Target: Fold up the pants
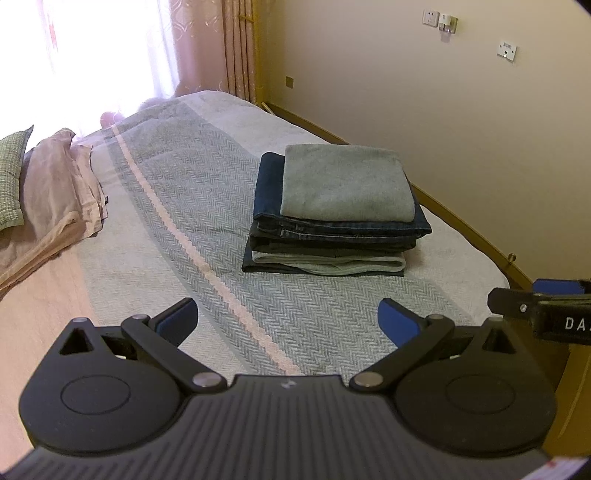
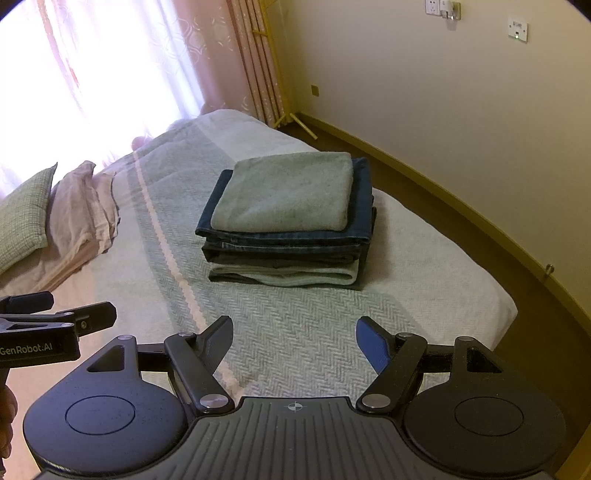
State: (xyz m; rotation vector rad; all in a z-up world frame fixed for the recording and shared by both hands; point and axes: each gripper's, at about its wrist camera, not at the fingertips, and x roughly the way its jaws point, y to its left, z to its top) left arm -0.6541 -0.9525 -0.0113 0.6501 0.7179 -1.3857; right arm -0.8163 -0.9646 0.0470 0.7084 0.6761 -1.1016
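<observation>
Both grippers hang over the near end of the bed, jaws spread wide and holding nothing: the left gripper [image 1: 288, 321] and, just beside it, the right gripper [image 2: 294, 339]. Ahead of them the folded pants [image 2: 286, 225] sit in a neat stack on the herringbone bedspread [image 2: 295, 332], a grey-green pair on top of dark denim. Pillows [image 1: 48, 192] lie off to the left, near the bright curtain [image 2: 122, 66].

1. My right gripper [image 1: 546, 310] is cut off by the right edge of the left view.
2. The stack's [image 2: 288, 236] lower layers show only folded edges.
3. The window [image 2: 92, 66] is blown out white.
4. The wall plates' [image 2: 517, 29] markings are too small to read.
</observation>
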